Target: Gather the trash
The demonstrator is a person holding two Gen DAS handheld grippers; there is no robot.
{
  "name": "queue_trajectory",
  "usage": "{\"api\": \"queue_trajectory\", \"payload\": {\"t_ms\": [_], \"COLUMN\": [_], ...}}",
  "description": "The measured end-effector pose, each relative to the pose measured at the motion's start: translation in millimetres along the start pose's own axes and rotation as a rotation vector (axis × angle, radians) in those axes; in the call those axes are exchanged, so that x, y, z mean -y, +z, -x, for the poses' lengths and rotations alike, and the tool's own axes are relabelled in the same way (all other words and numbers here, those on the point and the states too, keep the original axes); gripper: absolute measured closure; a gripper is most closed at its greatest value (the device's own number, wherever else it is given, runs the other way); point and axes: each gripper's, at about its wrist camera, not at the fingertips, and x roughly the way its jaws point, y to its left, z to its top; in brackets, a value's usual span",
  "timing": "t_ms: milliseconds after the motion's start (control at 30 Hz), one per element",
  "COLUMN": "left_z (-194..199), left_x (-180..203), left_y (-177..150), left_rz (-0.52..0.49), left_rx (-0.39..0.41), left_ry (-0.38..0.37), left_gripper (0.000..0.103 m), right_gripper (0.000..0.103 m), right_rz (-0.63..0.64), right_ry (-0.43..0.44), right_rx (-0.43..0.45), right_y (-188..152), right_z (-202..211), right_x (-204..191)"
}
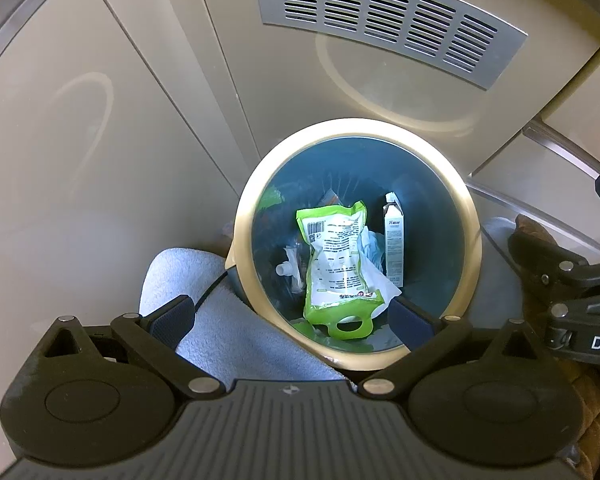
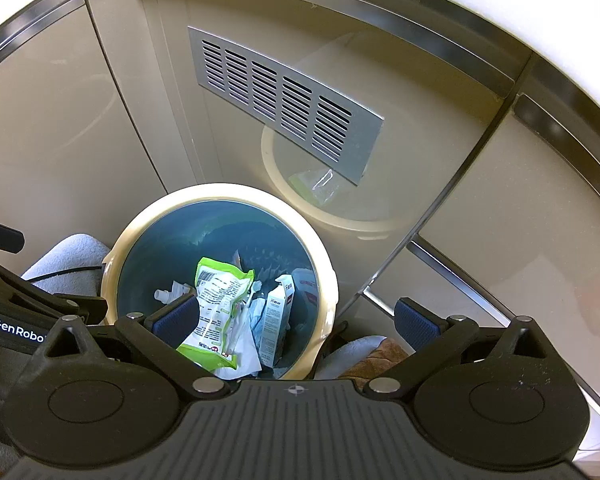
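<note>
A round bin with a cream rim (image 1: 244, 216) (image 2: 140, 220) and a dark liner stands on the floor against the cabinet. Inside lie a green and white pouch (image 1: 336, 256) (image 2: 216, 300), a small white carton (image 1: 394, 236) (image 2: 278, 312), crumpled white paper (image 1: 374, 268) and a clear plastic spout piece (image 1: 288, 268) (image 2: 168, 292). My left gripper (image 1: 292, 316) hovers open over the bin's near rim, nothing between its fingers. My right gripper (image 2: 296, 320) is open above the bin's right side, also empty. The right gripper's body shows at the right edge of the left wrist view.
Beige cabinet doors (image 1: 80, 120) (image 2: 520, 240) with a grey vent grille (image 1: 388, 20) (image 2: 284, 96) rise close behind the bin. A pale blue towel (image 1: 220, 320) (image 2: 68, 256) lies on the floor left of the bin, and a brown cloth (image 2: 380, 356) at its right.
</note>
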Motion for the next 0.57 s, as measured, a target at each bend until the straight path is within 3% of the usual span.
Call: {"api": "queue_trajectory", "payload": {"t_ms": [567], "left_z": [-5.4], "left_x": [3.9], "left_y": [-1.1], "left_rz": [-0.017], "left_rx": [-0.012], "left_ry": [0.002], "left_gripper": [0.000], "right_gripper": [0.000], "right_rz": [-0.002], "right_ry": [0.010], "right_rx": [-0.015], "right_y": [-0.6], "right_z": [-3.3], "right_x": [1.5]}}
